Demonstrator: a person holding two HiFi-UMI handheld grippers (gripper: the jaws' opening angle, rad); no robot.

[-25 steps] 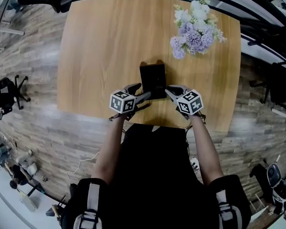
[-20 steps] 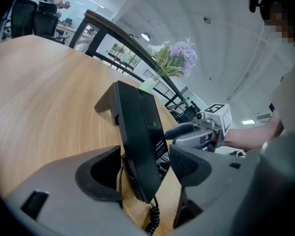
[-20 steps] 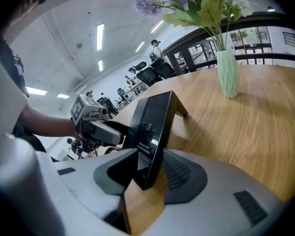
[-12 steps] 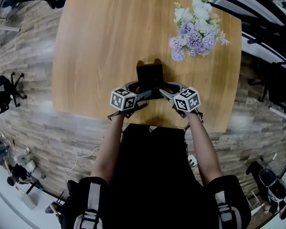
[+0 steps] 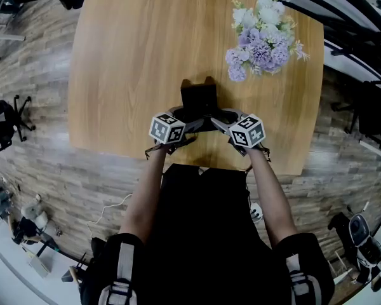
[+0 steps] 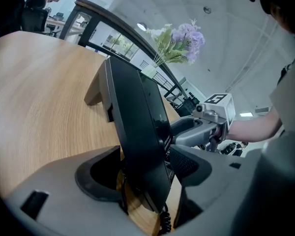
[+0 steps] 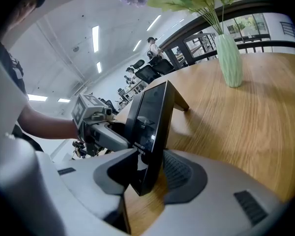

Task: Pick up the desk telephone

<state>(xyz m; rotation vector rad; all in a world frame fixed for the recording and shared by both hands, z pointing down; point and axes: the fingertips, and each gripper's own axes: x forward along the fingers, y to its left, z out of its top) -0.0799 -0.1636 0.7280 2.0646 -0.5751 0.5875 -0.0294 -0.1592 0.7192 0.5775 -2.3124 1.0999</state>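
One telephone [image 5: 200,100], one bouquet [image 5: 260,40], two tongs [image 5: 189,121] [image 5: 219,121]

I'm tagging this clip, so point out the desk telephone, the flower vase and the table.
desk telephone [image 5: 200,100], head view, its dark top face.
flower vase [image 7: 231,60], right gripper view, its pale green body.
table [image 5: 127,62], head view, bare wood.

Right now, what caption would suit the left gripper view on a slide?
The left gripper, jaws open, straddles a black desk telephone on a wooden table, flowers behind.

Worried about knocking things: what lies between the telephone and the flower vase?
Only bare wooden tabletop, between black desk telephone and pale green flower vase; right gripper view shows it.
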